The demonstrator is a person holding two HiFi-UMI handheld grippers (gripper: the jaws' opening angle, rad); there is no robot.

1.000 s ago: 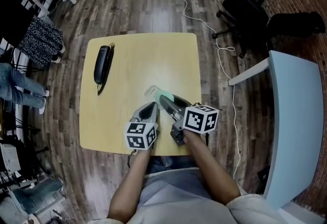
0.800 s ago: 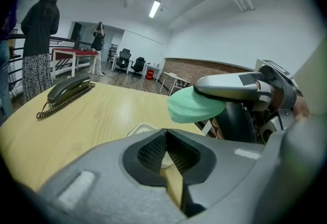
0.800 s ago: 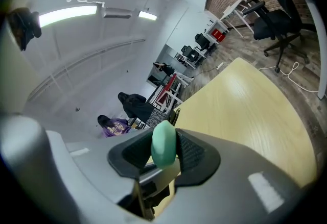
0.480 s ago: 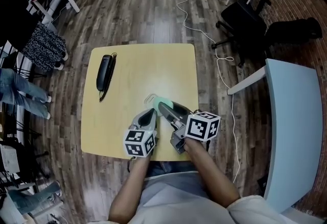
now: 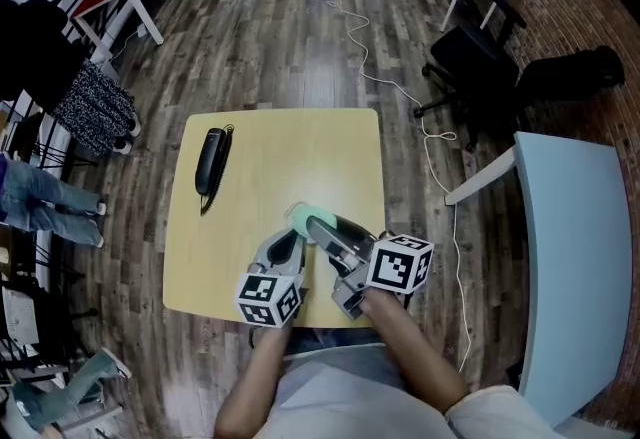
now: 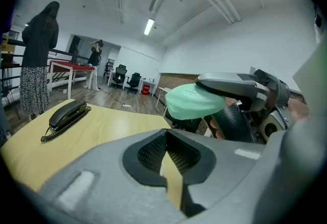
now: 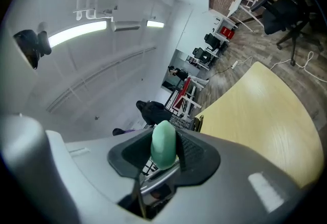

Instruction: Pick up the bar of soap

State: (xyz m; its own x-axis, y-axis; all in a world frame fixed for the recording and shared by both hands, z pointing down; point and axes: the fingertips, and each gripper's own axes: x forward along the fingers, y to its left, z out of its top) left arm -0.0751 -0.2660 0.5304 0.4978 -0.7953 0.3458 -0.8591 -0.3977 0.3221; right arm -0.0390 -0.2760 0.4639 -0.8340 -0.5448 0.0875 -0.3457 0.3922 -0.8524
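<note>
Bench (image 5: 290, 157): pale wood top, centre of the head view, with a dark corded handset (image 5: 211, 159) lying toward its upper left, well apart from my work. Right gripper (image 5: 316, 224), just below centre: my fingers are clamped on the bar of soap (image 7: 163, 145), one pad against each broad face, so the narrow edge points forward. I judge this grip is meant to keep a slick bar from twisting out. The bar appears raised clear of the bench. Left gripper (image 6: 166, 133), low and left of the right one: fingers pressed together on nothing, parked beside the lift, seemingly to stay out of its way. Soap: mint green, rounded oval, smooth matt surface, no wrapper visible.
</note>
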